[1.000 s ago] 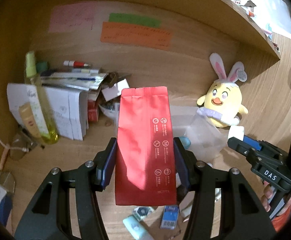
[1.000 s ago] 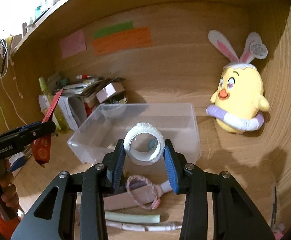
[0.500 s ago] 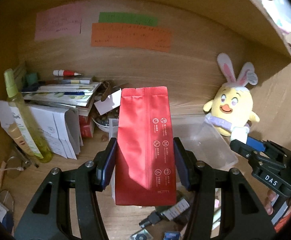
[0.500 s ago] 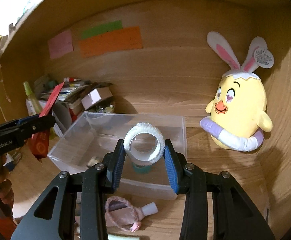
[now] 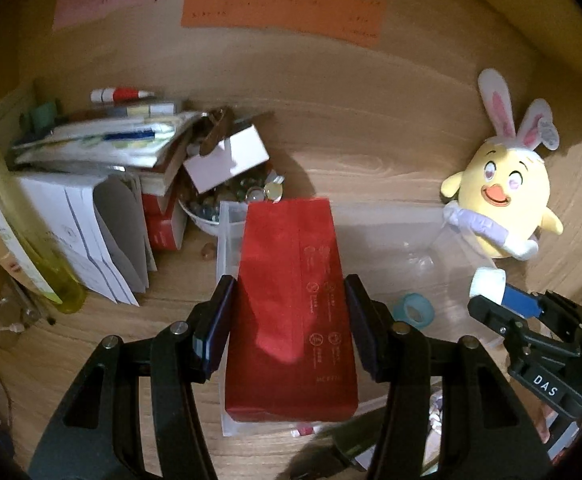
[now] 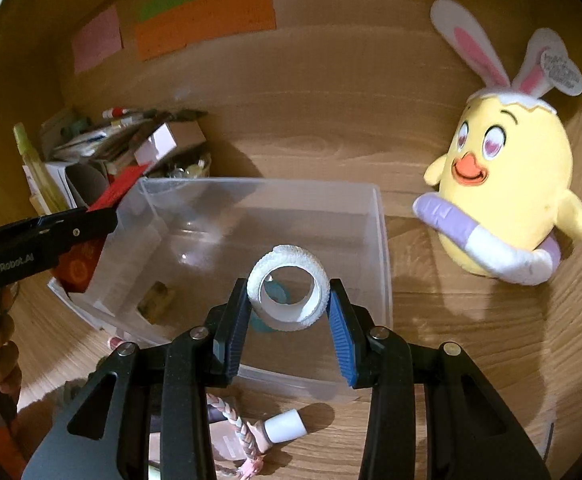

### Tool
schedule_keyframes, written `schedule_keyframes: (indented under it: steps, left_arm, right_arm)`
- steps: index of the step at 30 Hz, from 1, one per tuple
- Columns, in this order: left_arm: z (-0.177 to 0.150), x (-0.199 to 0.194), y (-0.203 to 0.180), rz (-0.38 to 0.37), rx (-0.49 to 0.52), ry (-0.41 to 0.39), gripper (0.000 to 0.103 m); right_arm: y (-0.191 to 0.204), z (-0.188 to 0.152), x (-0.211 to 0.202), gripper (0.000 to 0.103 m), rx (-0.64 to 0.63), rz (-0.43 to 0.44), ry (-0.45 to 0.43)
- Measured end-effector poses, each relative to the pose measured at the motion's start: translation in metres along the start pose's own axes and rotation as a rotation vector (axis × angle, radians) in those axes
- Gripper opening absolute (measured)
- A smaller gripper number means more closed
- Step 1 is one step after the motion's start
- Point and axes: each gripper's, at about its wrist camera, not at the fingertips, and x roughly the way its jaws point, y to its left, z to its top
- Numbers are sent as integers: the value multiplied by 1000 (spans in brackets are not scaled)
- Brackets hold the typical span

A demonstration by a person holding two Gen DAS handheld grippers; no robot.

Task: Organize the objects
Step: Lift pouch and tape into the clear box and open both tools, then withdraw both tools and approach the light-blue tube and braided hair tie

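My left gripper (image 5: pixel 289 292) is shut on a red foil pouch (image 5: pixel 291 312) and holds it upright over the left end of the clear plastic bin (image 5: pixel 387 216). My right gripper (image 6: pixel 289 300) is shut on a white tape roll (image 6: pixel 289 292) and holds it above the bin's near side (image 6: pixel 379 216). A teal tape roll (image 5: pixel 414 310) and a small yellowish item (image 6: pixel 155 296) lie inside the bin. From the right wrist view the left gripper (image 6: pixel 103 216) and pouch (image 6: pixel 119 192) sit at the bin's left rim.
A yellow bunny-eared plush (image 6: pixel 507 200) stands right of the bin. Books, boxes, a bowl of beads (image 5: pixel 227 196) and a yellow-green bottle (image 5: pixel 19 220) crowd the left. A braided cord and a white-capped tube (image 6: pixel 283 428) lie in front of the bin. Sticky notes (image 5: pixel 283 4) hang on the back wall.
Both grippers have moved forward and down toward the bin with their loads. The pouch now hangs over the bin's left end, the tape roll over its near side.
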Motion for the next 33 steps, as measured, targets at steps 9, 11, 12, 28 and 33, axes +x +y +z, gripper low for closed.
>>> schedule_keyframes:
  steps: [9,11,12,28,33]
  left_arm:
    - [-5,14,-8,1,30,41,54]
    - [-5,15,-12,-15,46,48,54]
    - [-6,14,-14,-18,55,48,54]
    - [-8,-41,-19,15,72,-53,83]
    - [-18,-61,-15,29,67,-76,93]
  right_arm:
    - [3,-3,10,35,-10,-12,35]
    - [3,-4,11,35,-4,-5,39]
    - [3,-4,12,35,-2,0,42]
    - [13,-3,-27,67,-11,-1,-31]
    - [15,-13,-46,75,-5,13,-45]
